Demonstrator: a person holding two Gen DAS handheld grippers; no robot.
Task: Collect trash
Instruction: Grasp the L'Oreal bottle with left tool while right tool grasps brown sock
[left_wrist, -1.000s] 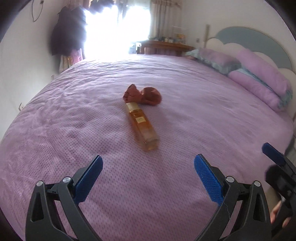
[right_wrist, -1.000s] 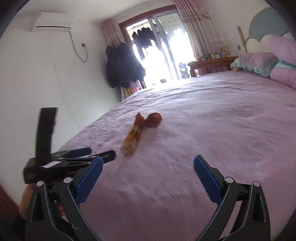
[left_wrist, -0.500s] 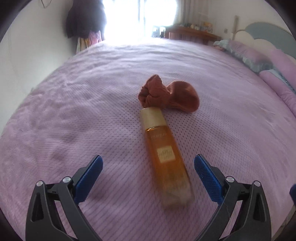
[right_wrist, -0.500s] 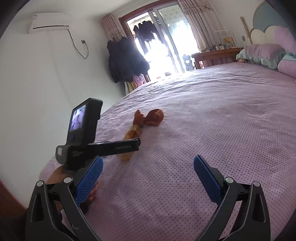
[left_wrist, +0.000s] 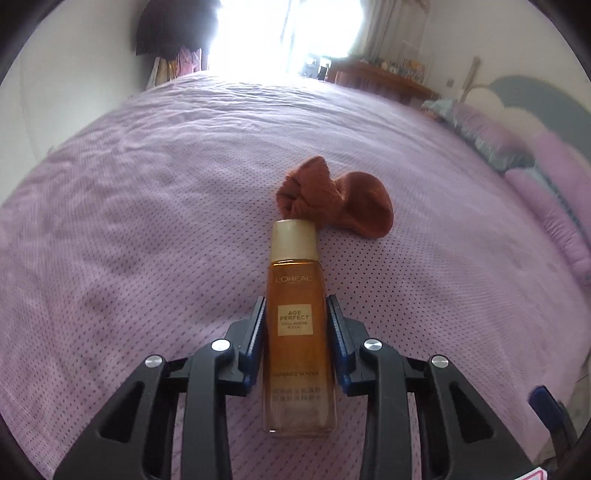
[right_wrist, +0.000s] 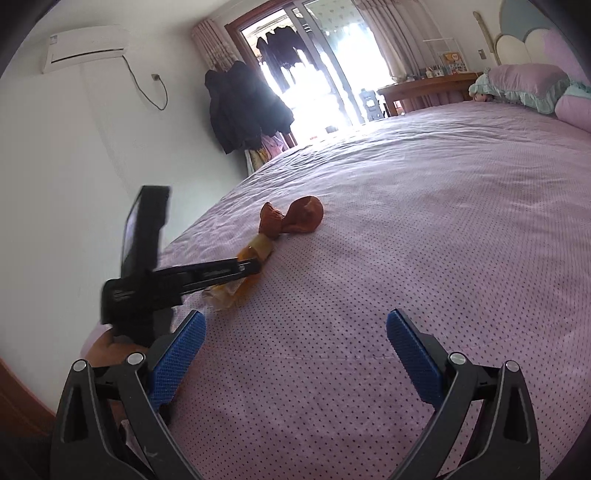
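The left gripper (left_wrist: 295, 314) reaches over the bed (left_wrist: 147, 240); its jaws are closing, and the blue pads (left_wrist: 258, 325) already sit against both sides of the bottle (left_wrist: 297, 325). The amber bottle lies flat on the purple cover, cap pointing away and touching a rust-brown sock (left_wrist: 332, 199) just beyond it. To the right, the right gripper (right_wrist: 295, 354) hovers over bare cover, jaws spread wide with nothing between them.

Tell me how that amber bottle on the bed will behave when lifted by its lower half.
The amber bottle looks smooth, so it may slip in the closing left gripper. The pads flank its lower body, so the cap end may dip. Its flat sides suggest little rolling on the bedspread.
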